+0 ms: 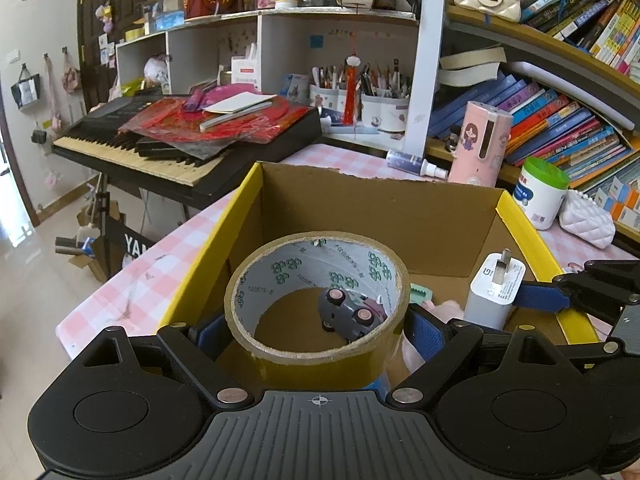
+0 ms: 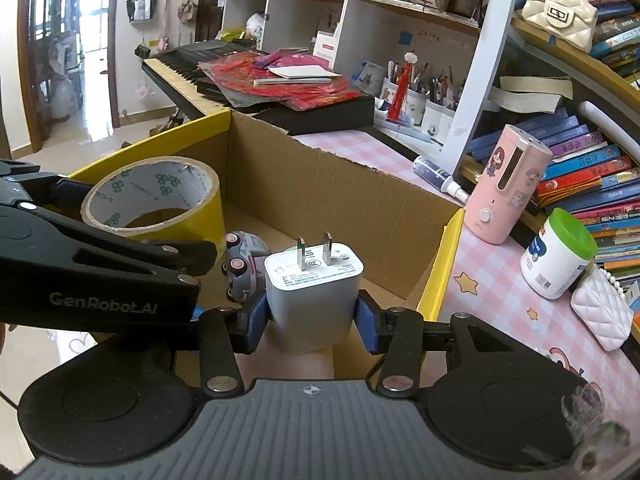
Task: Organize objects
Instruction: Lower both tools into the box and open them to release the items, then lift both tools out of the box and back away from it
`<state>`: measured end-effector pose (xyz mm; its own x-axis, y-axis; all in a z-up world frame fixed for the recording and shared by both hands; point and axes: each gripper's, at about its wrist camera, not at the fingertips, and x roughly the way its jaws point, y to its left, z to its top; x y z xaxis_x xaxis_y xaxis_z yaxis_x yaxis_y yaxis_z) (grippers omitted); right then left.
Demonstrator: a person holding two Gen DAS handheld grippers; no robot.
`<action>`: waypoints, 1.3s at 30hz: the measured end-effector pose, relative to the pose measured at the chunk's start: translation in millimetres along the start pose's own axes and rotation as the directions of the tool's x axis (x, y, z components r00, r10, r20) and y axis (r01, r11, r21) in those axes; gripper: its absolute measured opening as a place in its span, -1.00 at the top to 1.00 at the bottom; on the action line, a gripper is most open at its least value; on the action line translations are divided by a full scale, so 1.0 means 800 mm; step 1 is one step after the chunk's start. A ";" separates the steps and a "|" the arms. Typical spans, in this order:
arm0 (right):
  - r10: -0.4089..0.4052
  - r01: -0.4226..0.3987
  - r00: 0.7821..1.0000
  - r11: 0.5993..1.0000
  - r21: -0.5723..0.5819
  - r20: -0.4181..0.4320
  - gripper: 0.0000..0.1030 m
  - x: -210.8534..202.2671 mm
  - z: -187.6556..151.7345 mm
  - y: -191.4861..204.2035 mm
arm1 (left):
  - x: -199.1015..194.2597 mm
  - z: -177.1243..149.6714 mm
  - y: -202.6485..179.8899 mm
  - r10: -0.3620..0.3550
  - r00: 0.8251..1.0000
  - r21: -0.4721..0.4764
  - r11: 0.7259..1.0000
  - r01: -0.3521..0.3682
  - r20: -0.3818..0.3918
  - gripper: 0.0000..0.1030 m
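Both views are bright and lit by daylight. In the right wrist view the light comes from a doorway (image 2: 94,12) at the upper left, which is washed out to near white, and the floor (image 2: 92,128) below it shows a pale glare. The left wrist view has the same sheen on the floor (image 1: 36,264) at its left edge. Shadows are soft; the inside of the box (image 1: 360,216) is evenly shaded. Fisheye distortion bends the shelves (image 1: 540,44) and books (image 2: 592,176) into curves near the edges, and the corners go black. Focus is sharp in the middle; a blurred fuzzy patch (image 2: 588,428) sits at the lower right of the right wrist view.
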<state>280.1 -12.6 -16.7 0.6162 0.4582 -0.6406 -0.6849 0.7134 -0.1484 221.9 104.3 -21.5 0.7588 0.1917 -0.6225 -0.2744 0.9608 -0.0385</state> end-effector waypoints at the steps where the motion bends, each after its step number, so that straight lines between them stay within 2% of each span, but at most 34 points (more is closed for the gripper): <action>1: 0.000 0.000 1.000 1.000 0.007 -0.001 0.13 -0.001 0.000 0.000 | -0.002 0.000 0.001 0.000 1.000 -0.001 1.000 0.000 0.005 -0.78; 7: -0.004 0.004 1.000 0.998 0.060 0.006 -0.02 -0.009 0.001 0.002 | -0.024 0.000 -0.002 -0.007 0.996 0.042 0.999 0.003 0.086 -0.80; 14: -0.040 0.034 0.998 0.993 0.114 0.047 -0.15 -0.031 -0.001 0.011 | -0.051 -0.001 0.003 -0.016 0.991 0.028 1.000 0.012 0.136 -0.80; 18: -0.072 0.061 0.994 0.991 0.120 0.087 -0.44 -0.052 0.000 0.023 | -0.067 -0.004 0.009 -0.008 0.987 0.002 1.000 0.008 0.158 -0.87; 22: -0.112 0.096 0.988 0.985 0.141 0.109 -0.64 -0.072 -0.002 0.039 | -0.085 -0.013 0.018 0.006 0.984 -0.029 1.000 -0.001 0.177 -0.89; 33: -0.157 0.140 0.981 0.980 0.144 0.116 -0.75 -0.110 -0.023 0.094 | -0.127 -0.046 0.043 0.030 0.983 -0.040 0.999 -0.023 0.182 -0.89; 39: -0.141 0.132 0.989 0.979 0.152 0.048 -0.78 -0.123 -0.042 0.134 | -0.153 -0.076 0.057 0.056 0.986 -0.030 0.998 -0.052 0.159 -0.89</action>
<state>133.1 0.6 4.8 0.7244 0.3782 -0.5764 -0.5303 0.8400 -0.1153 80.4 112.2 5.3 0.8264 0.2744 -0.4917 -0.3308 0.9432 -0.0296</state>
